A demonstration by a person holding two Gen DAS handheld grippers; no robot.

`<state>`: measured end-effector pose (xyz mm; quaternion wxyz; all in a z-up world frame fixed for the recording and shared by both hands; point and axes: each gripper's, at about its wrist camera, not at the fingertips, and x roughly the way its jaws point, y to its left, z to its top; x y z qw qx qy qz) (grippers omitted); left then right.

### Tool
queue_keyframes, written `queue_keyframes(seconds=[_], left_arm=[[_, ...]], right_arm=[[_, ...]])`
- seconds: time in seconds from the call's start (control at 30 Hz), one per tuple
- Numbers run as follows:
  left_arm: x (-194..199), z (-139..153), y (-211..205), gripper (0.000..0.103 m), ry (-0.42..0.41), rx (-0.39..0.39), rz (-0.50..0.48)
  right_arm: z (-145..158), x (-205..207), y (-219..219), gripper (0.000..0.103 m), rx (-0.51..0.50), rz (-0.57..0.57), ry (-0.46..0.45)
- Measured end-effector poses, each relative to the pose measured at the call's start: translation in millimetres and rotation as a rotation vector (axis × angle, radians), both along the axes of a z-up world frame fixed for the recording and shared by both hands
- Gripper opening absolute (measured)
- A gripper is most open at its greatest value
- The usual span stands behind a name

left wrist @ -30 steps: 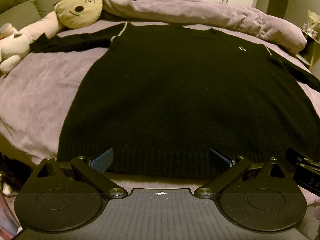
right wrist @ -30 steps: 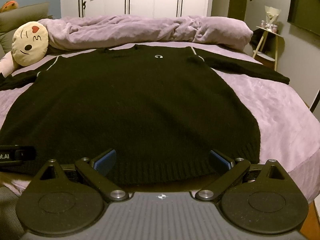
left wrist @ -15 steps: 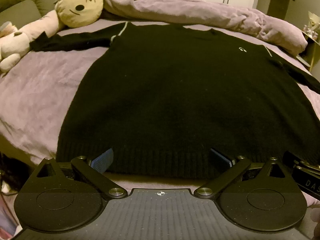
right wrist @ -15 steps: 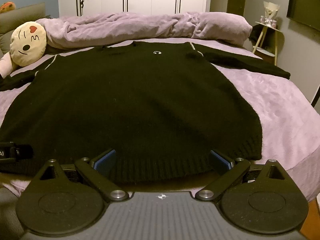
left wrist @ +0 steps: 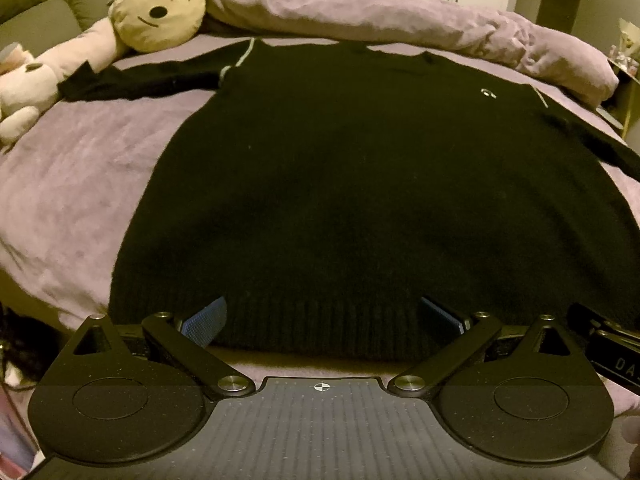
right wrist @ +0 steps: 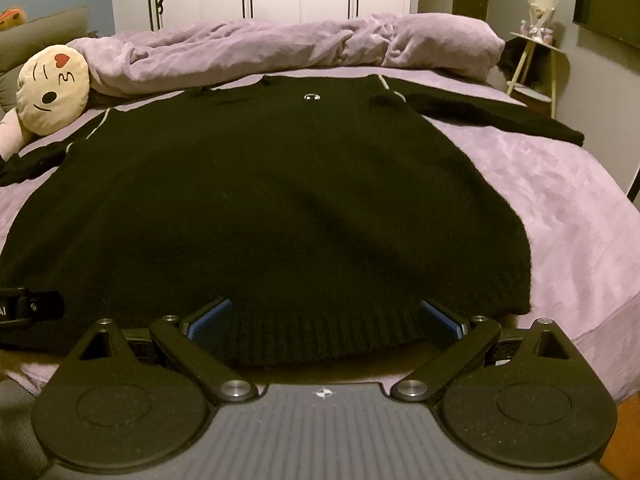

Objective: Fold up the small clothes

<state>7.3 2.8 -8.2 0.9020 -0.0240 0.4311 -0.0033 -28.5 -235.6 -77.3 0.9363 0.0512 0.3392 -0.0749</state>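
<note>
A black knit sweater [left wrist: 340, 184] lies flat on the purple bed, front up, sleeves spread out to both sides, ribbed hem toward me. It also fills the right wrist view [right wrist: 280, 208]. My left gripper [left wrist: 322, 316] is open, its blue-padded fingers wide apart just at the hem's left half. My right gripper [right wrist: 324, 318] is open the same way at the hem's right half. Neither holds anything. Each gripper shows at the edge of the other's view.
A purple sheet [left wrist: 72, 184] covers the bed. A rumpled purple duvet [right wrist: 280, 48] lies behind the sweater. A round emoji pillow [left wrist: 158, 4] and a plush toy [left wrist: 24, 88] sit at the far left. A small side table [right wrist: 536, 68] stands right of the bed.
Both grippers have edged slightly closer to the sweater's hem. The jaws stay wide open and the sweater has not moved.
</note>
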Motion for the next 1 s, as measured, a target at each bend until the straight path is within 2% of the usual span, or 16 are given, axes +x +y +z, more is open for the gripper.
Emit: queue_keyframes(seconds=[0.47,0.77,1.0], left_arm=[[10.3,-9.9,-7.2,0.103,0.029,0.008,-0.018],[15.5,-12.7,-14.0,0.103,0.041,0.021,-0.023],[31.7,-5.4,-12.4,0.103,0.034,0.021,0.012]], right_arm=[[-12.6,15.0,-4.0,0.099,0.03,0.006,0.044],[-14.3,23.5,-16.1,0.099,0.067,-0.002,0.037],[-13.3,42.0,-39.1,0.099,0.132,0.015,0.013]])
